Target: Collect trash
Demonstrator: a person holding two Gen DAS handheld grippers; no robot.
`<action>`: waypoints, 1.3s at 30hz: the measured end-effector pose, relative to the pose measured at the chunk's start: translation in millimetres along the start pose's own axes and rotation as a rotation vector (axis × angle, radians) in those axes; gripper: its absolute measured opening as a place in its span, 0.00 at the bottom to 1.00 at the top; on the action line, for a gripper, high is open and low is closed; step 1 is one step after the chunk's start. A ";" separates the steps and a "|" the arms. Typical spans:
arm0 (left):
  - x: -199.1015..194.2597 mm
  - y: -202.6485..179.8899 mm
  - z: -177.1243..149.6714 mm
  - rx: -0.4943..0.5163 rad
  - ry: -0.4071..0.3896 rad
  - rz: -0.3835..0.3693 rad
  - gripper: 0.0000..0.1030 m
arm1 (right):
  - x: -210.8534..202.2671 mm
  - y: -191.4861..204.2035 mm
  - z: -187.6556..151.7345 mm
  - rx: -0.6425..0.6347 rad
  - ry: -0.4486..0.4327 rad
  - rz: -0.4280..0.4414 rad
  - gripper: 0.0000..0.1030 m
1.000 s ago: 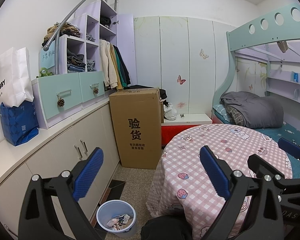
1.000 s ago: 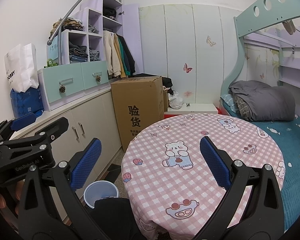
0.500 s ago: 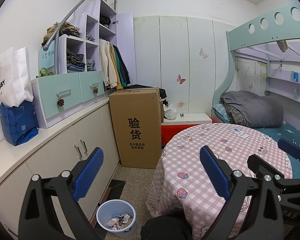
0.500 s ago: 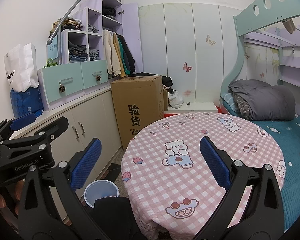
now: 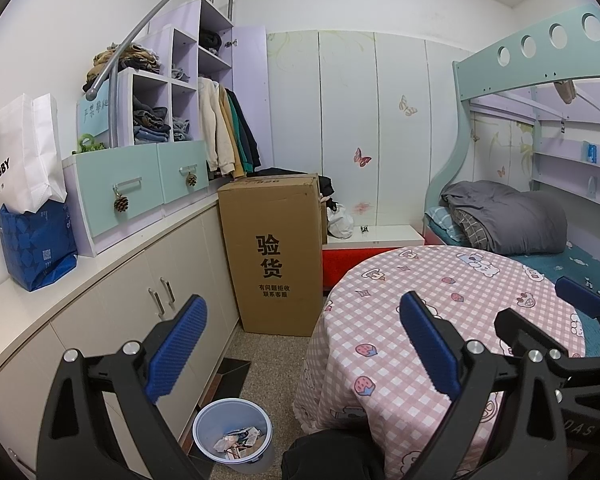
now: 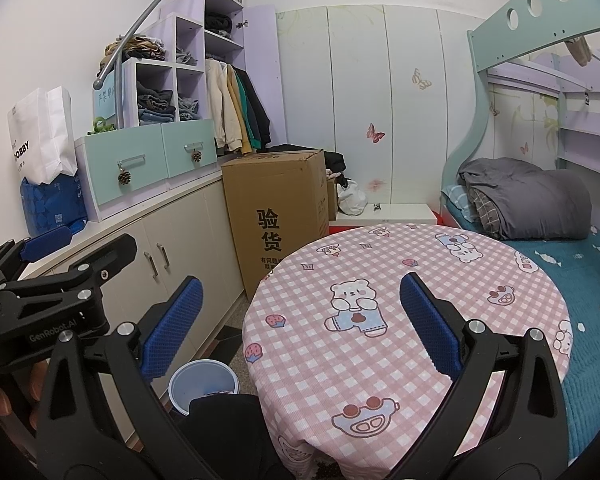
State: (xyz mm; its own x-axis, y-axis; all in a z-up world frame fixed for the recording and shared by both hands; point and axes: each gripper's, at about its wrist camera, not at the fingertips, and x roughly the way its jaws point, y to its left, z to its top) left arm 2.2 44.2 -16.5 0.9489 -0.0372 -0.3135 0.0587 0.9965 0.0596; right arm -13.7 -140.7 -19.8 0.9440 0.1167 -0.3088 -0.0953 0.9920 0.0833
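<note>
- Left tongs point(image 5: 302, 346) gape wide, holding nothing, above the floor beside the bench point(image 5: 440, 312).
- Right tongs point(image 6: 300, 324) also spread apart and empty, over the bench's checked cloth.
- Bin point(image 5: 233, 434) with trash point(image 5: 239, 440) stands low between the left tongs' fingers, beside the bench.

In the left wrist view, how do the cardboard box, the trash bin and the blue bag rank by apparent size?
Largest to smallest:
1. cardboard box
2. blue bag and trash bin: they look about alike, and the bin sits nearer the camera, so I do not rank them.
</note>
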 end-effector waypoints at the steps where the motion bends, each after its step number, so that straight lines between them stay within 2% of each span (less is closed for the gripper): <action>1: -0.1 0.4 -0.2 0.000 0.000 0.000 0.92 | -0.1 0.1 -0.3 0.000 0.000 0.000 0.94; 15: 4.0 2.8 -3.6 0.008 0.008 -0.004 0.92 | 0.4 -0.2 0.4 0.003 0.003 0.001 0.94; 39: 36.9 -7.2 -0.2 0.032 0.051 0.023 0.92 | 3.3 -3.2 -16.1 0.047 0.022 0.015 0.94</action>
State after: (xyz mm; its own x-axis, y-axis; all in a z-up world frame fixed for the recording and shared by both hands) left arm 36.7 35.7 -28.7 0.9330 -0.0094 -0.3597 0.0475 0.9941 0.0971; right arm -15.3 -142.7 -36.3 0.9352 0.1331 -0.3280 -0.0942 0.9868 0.1320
